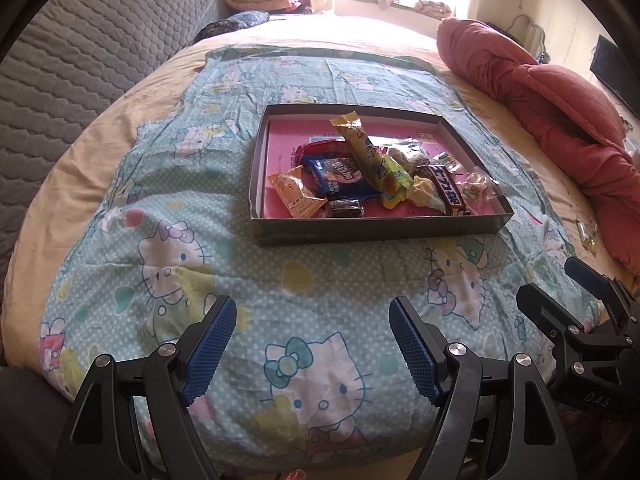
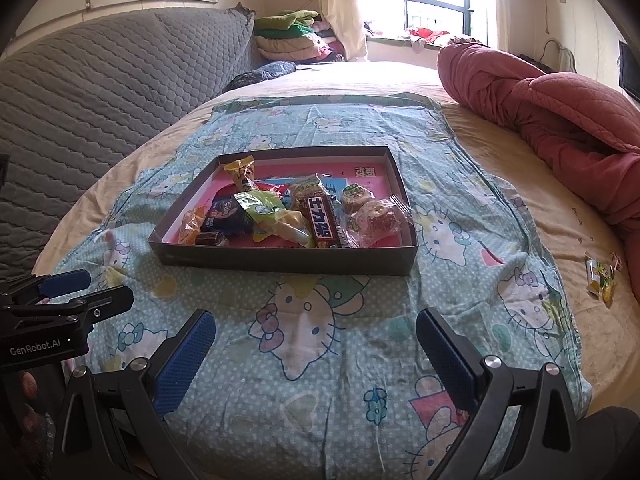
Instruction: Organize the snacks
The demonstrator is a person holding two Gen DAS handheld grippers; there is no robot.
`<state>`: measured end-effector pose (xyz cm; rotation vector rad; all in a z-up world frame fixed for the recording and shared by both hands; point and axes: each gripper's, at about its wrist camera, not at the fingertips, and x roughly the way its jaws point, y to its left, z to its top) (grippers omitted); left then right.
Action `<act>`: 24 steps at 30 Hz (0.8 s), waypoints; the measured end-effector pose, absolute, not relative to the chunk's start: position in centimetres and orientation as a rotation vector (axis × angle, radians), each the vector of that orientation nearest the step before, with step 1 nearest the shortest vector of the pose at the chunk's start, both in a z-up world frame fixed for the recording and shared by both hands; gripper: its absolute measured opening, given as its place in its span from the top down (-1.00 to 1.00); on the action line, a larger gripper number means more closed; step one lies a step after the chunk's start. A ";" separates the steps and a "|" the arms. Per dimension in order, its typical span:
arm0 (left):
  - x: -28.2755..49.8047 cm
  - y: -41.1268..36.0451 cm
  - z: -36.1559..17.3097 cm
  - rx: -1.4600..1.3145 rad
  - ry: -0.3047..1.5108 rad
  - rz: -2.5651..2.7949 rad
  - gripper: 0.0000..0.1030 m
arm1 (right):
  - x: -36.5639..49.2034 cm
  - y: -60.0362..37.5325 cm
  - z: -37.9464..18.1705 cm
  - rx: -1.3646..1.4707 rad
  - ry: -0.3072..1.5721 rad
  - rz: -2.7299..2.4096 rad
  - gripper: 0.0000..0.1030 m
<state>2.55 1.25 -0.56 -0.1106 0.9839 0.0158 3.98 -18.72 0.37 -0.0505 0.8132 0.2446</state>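
- The shallow cardboard tray (image 2: 280, 262) is rectangular, with dark outer walls and a glossy pink floor, and it sits flat on a crinkled cotton cloth (image 2: 320, 340) printed with cartoon cats and white dots.
- The snacks lie heaped in its near half: a long yellow wrapper (image 1: 362, 148), a crinkly blue packet (image 1: 340, 178), a brown chocolate bar (image 2: 325, 222) with white lettering, an orange pouch (image 1: 294, 196), and round pastries (image 2: 374, 214) in clear film.
- One small yellow-green packet (image 2: 600, 278) lies alone on the bare beige sheet (image 2: 520, 184), well apart from the tray and near the rumpled pink quilt (image 2: 560, 120).
- The left gripper (image 1: 314, 344) hovers with jaws spread wide and nothing between its ribbed blue pads (image 1: 210, 346).
- The right gripper (image 2: 316, 356) is likewise agape and empty, just beside its partner.
- Behind, there is a grey quilted headboard (image 2: 100, 92), folded blankets (image 2: 292, 36) stacked in the corner, and a bright barred window (image 2: 424, 0).
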 end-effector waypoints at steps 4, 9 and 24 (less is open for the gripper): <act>2.5 1.3 -0.5 -0.110 0.981 0.016 -0.55 | 4.0 -18.7 0.3 -0.050 0.811 0.245 -0.97; 2.6 1.3 -0.5 -0.111 0.983 0.017 -0.55 | 4.0 -18.7 0.3 -0.050 0.812 0.246 -0.97; 2.6 1.2 -0.7 -0.099 0.983 0.033 -0.55 | 4.1 -18.6 0.1 -0.051 0.816 0.246 -0.97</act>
